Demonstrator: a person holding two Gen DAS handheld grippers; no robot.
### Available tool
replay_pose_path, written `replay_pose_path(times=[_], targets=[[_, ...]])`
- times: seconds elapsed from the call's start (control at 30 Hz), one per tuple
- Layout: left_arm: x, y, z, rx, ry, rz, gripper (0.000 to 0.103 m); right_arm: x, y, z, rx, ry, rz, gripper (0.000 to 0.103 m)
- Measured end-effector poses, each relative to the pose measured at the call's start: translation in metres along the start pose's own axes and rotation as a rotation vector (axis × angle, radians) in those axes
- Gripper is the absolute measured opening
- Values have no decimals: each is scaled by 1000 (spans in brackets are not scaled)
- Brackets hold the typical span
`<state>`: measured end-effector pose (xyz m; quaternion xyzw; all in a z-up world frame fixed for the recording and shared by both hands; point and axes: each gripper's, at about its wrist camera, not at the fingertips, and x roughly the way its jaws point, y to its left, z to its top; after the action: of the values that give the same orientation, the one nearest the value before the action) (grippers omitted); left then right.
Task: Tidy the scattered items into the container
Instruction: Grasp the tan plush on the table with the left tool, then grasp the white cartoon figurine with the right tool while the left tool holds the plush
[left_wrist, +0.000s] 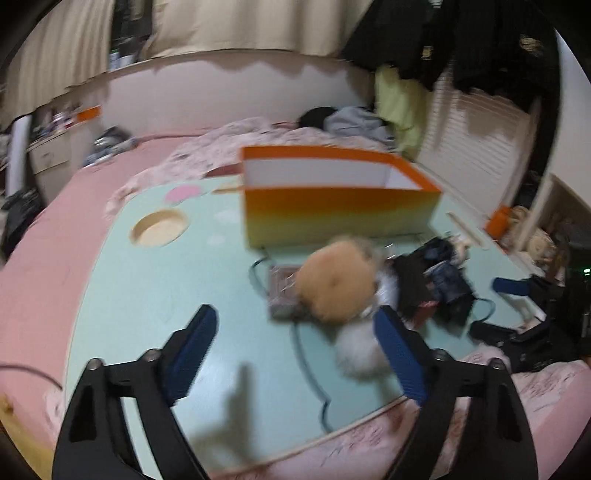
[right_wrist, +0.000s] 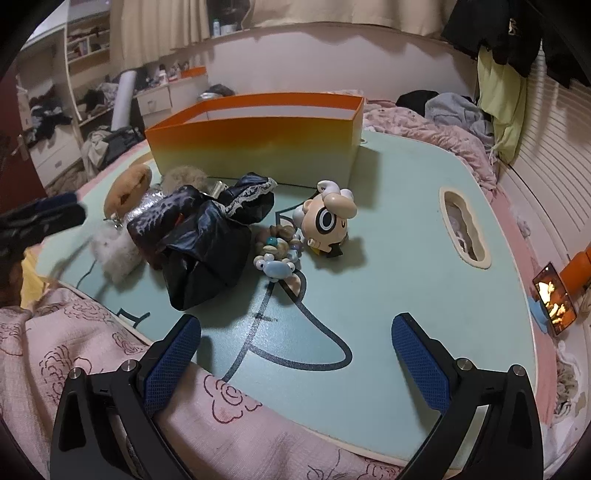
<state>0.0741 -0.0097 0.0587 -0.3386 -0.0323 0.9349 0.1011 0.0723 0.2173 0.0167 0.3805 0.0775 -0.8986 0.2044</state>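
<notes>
An orange-and-yellow open box (left_wrist: 340, 210) (right_wrist: 258, 144) stands on a mint-green tray table (left_wrist: 166, 277) (right_wrist: 388, 240). In front of it lie a tan-and-white plush toy (left_wrist: 336, 284) (right_wrist: 125, 192), a black shiny pouch with lace (right_wrist: 207, 236) (left_wrist: 436, 284), a bead bracelet (right_wrist: 277, 254) and a cartoon figure (right_wrist: 328, 218). My left gripper (left_wrist: 295, 350) is open, just short of the plush toy. My right gripper (right_wrist: 295, 354) is open and empty above the table's near edge. The left gripper shows at the far left of the right wrist view (right_wrist: 40, 218).
The table rests on a bed with pink floral bedding (right_wrist: 92, 350). It has a round cup hole (left_wrist: 159, 227) and an oval slot (right_wrist: 465, 229). A phone (right_wrist: 554, 299) leans at the right. Clothes lie piled at the bed's far end (left_wrist: 351, 122).
</notes>
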Motion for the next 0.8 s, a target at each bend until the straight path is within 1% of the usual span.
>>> replay_pose_path(times=[0.03,0.1,0.13,0.17,0.2,0.3,0.37,0.4,0.43,0.47,0.57,0.7,0.8], targets=[[2,-1,3,-2,2,-26,83,-1,-1,0,6,-9,9,103],[8,-4,9,-16,-7,-82,83,-5,-5,-3,23,-32,31,97],[10,-7,11,-17,-15,-98,83,-7,-7,-3,33,-43,42,95],[13,-9,11,-4,-18,-101,83,-9,-9,-4,44,-55,56,90],[17,-12,13,7,-16,-91,83,-11,-11,-4,54,-66,70,85],[26,-21,16,39,-18,-59,74,-18,-16,-5,76,-106,99,79],[29,-23,17,51,-30,-44,71,-26,-18,-4,78,-149,110,77],[31,-23,17,53,-28,-42,64,-29,-18,-3,76,-162,111,76],[34,-24,17,52,-23,-42,56,-31,-18,-2,72,-173,107,76],[37,-24,16,52,-14,-43,54,-32,-18,0,66,-184,95,76],[39,-25,15,56,-20,-44,52,-34,-18,8,51,-206,74,76],[37,-25,14,54,-35,-55,49,-29,-18,19,29,-217,60,72],[32,-23,13,41,-59,-60,48,-21,-29,30,69,-222,71,68]])
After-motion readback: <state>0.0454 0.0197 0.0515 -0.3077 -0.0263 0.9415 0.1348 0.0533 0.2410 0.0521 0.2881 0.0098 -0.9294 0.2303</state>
